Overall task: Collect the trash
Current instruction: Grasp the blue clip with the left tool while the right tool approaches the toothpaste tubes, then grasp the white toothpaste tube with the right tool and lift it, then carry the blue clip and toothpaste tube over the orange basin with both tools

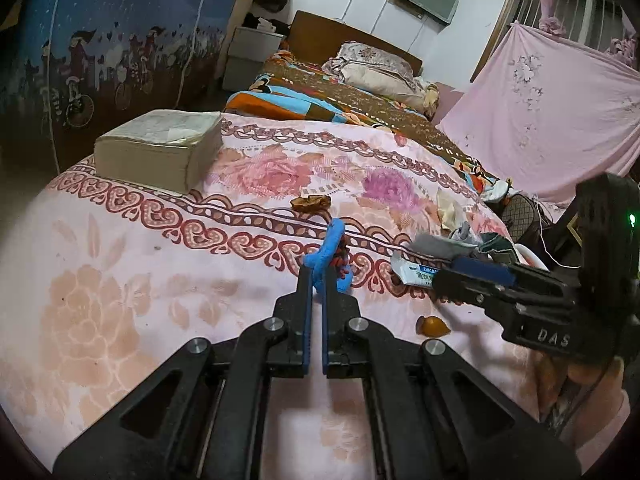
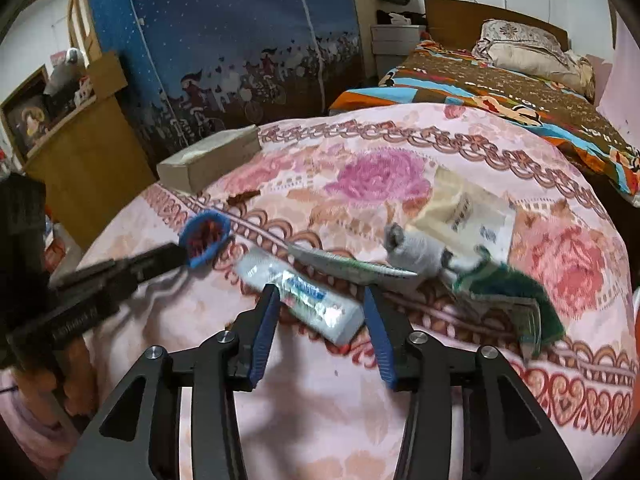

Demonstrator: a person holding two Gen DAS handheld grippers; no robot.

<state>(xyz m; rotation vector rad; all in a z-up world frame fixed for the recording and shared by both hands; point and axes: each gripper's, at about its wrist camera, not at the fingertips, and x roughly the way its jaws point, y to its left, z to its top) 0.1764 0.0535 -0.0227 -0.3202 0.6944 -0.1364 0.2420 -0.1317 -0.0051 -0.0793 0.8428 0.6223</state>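
Note:
A small blue rubbery piece (image 1: 332, 240) with a red inside sticks up over the pink floral bedspread (image 1: 120, 280), and my left gripper (image 1: 316, 272) is shut on its lower end. From the right wrist view it looks like a blue cup (image 2: 204, 240) at the tip of the left gripper (image 2: 180, 252). A white and blue packet (image 2: 312, 300) lies slantwise on the bedspread. My right gripper (image 2: 320, 290) straddles its near end, jaws apart and not clearly pressing. In the left wrist view the right gripper (image 1: 440, 280) reaches in from the right onto that packet (image 1: 412, 272).
More litter lies around: a flat green-white wrapper (image 2: 352, 264), a grey sock (image 2: 416, 252), a green cloth (image 2: 512, 288), a cream bag (image 2: 460, 204), a brown scrap (image 1: 310, 203) and an orange peel (image 1: 432, 326). A thick paper block (image 1: 160, 148) sits far left.

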